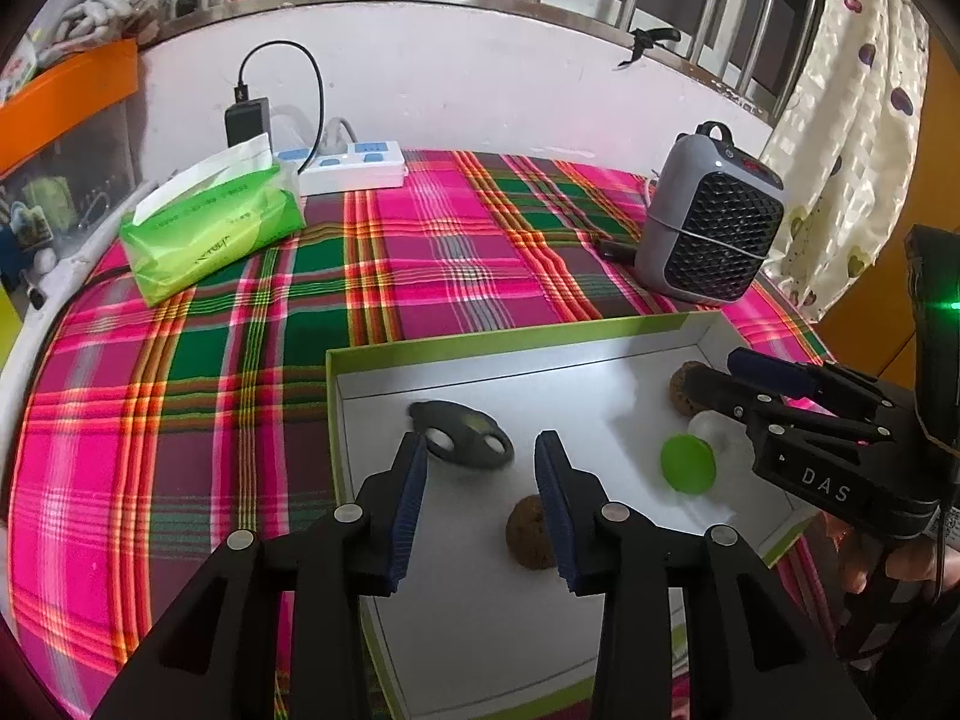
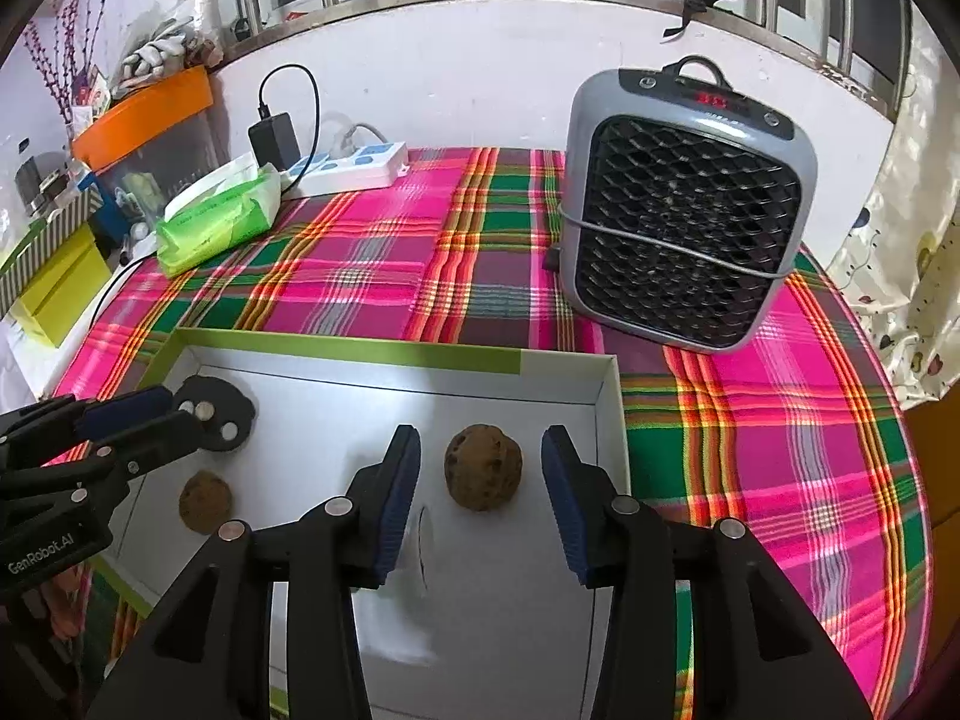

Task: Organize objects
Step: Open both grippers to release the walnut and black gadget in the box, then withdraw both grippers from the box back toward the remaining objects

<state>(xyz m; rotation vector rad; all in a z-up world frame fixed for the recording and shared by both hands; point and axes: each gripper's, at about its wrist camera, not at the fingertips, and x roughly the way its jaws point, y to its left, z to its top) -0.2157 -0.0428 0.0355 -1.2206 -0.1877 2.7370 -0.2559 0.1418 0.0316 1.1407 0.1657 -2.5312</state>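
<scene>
My left gripper (image 1: 480, 468) sits closest to the lens, its blue pads spread and pressing on nothing; just past its fingertips lies the black two-holed piece (image 1: 463, 433) on the white floor of the shallow box (image 1: 510, 341), and one brown walnut (image 1: 529, 531) rests just beside and partly behind my right-hand pad. My right gripper (image 2: 480, 462) is spread too, with a second brown walnut (image 2: 483, 475) lying between the pads but apart from both, near the box's right wall. From my left camera I also see a green round cap (image 1: 688, 461) next to a pale translucent lump I cannot identify, close under my right fingers. All of these rest inside the box, which sits on the plaid cloth (image 1: 240, 360); the cloth around it carries only a green tissue pack (image 1: 210, 228), a white power strip (image 1: 354, 165) and a grey heater (image 2: 684, 210). I judge this as the release step: both loads look set down in the box and neither hand holds anything. Next I would lift both hands straight up and clear, keeping the pads wide so they do not nudge the walnuts, which roll easily, then look over the cloth for anything left to gather; I see no loose small item out there.
</scene>
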